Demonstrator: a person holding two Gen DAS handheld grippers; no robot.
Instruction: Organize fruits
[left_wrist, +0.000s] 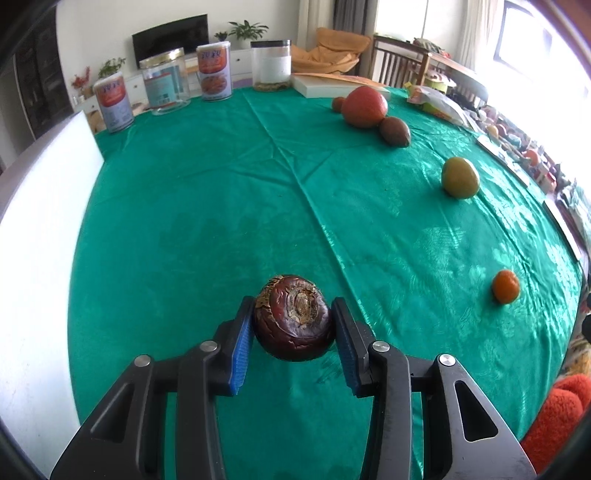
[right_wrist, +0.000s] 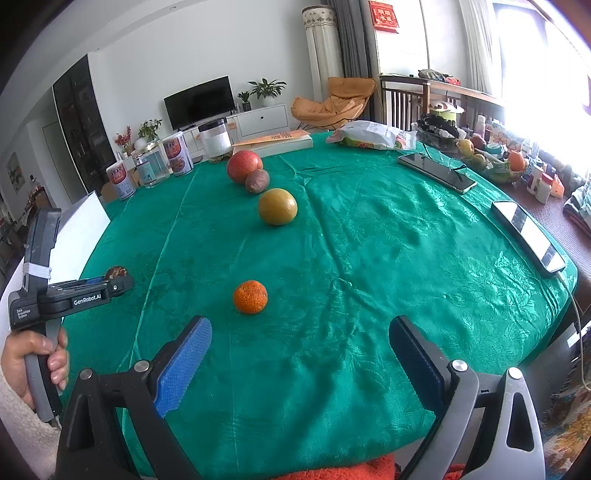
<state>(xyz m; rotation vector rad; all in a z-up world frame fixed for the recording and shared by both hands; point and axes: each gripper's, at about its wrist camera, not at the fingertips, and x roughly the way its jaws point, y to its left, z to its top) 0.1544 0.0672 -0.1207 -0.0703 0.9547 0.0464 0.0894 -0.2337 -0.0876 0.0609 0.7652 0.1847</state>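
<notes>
Pinching a dark brown fruit (left_wrist: 293, 319) above the counter (left_wrist: 207, 206), the left hand-held gripper (left_wrist: 293, 332) is carrying; right hand-held gripper (right_wrist: 299, 362) is idling spread; four other fruits are lying loosely lined, orange (right_wrist: 250, 296) nearest.

**Open cloth in the middle, clutter along the edges**

The green patterned tablecloth (right_wrist: 369, 258) lay bare across its centre and near right, leaving wide room to pass. A diagonal line of fruit broke it: a small orange mandarin (right_wrist: 250, 296) near, a round yellow-green fruit (right_wrist: 277, 206) farther, then a brown egg-shaped fruit (right_wrist: 257, 181) touching a large red-orange fruit (right_wrist: 244, 165). Labelled tins and clear jars (right_wrist: 155, 168) lined the far left rim, a flat white book (right_wrist: 275, 142) the far edge. Two dark phones (right_wrist: 437, 172) bordered the right side. A white board (left_wrist: 40, 236) closed off the left.
</notes>
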